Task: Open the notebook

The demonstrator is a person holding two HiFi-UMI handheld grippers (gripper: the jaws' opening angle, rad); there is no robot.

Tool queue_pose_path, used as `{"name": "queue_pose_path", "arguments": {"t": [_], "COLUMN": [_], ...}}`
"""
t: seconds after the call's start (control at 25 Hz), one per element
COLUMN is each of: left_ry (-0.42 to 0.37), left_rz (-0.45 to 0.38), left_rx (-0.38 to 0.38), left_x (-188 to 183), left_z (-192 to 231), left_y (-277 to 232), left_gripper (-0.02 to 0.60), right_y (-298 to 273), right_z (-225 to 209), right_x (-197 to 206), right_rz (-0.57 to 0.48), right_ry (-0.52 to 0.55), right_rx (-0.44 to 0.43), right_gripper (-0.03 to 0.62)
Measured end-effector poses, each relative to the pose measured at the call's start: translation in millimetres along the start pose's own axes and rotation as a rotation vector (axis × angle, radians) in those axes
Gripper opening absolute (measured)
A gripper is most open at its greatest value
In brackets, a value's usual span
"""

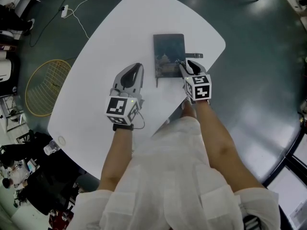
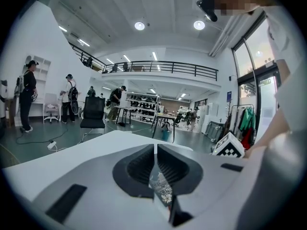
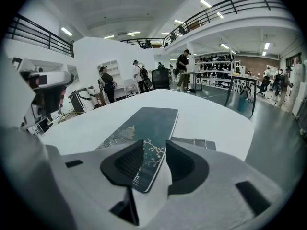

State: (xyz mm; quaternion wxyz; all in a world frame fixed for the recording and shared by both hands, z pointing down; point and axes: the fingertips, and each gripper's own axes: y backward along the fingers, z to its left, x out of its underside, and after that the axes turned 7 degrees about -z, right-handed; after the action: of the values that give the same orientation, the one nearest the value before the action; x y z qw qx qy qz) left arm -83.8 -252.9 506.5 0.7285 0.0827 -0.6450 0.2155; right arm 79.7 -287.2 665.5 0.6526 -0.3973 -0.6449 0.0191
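Judging by its look, the notebook (image 1: 169, 51) is thin, light and fairly stiff, with a smooth dark cover that a pad could easily slide across; pushed rather than lifted, the whole book would probably skid on the bare tabletop (image 1: 91, 85); the best hold, I think, is the free edge of the cover at a corner, away from the spine, though I cannot tell which long side is the spine; it lies shut and flat near the tabletop's far right corner, long sides running away from the person; the right gripper (image 1: 185, 62) sits at its near right corner; in the right gripper view the fingers (image 3: 122, 164) stand a little apart with that corner showing in the gap, and as far as I can judge it lies under them rather than pinched; the left gripper (image 1: 136, 67) rests on the tabletop to the notebook's left, apart from it, fingers pressed together.
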Motion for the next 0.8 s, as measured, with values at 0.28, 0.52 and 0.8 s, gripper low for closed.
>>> {"name": "queue_pose_path", "arguments": {"t": [0.28,0.52,0.8], "left_ry": [0.001,0.001,0.002], "left_rz": [0.003,0.002,0.001], "left_rx": [0.001,0.003,-0.001], "left_x": [2.1,1.3,-0.5], "left_z": [-0.1,-1.2,0.4], "left_y": [0.1,0.0,0.3], "left_gripper": [0.02,0.02,0.02], "right_y": [-3.4,-4.3,-6.6], "right_z": [-1.2,-1.8,-1.9], "right_x": [9.5,14.1,12.6], "right_rz": [0.044,0.07,0.077], "right_ry": [-0.02,-0.063,-0.126], "right_rx": [0.0,-0.011,-0.028], "right_gripper": [0.141,0.138,0.12]}}
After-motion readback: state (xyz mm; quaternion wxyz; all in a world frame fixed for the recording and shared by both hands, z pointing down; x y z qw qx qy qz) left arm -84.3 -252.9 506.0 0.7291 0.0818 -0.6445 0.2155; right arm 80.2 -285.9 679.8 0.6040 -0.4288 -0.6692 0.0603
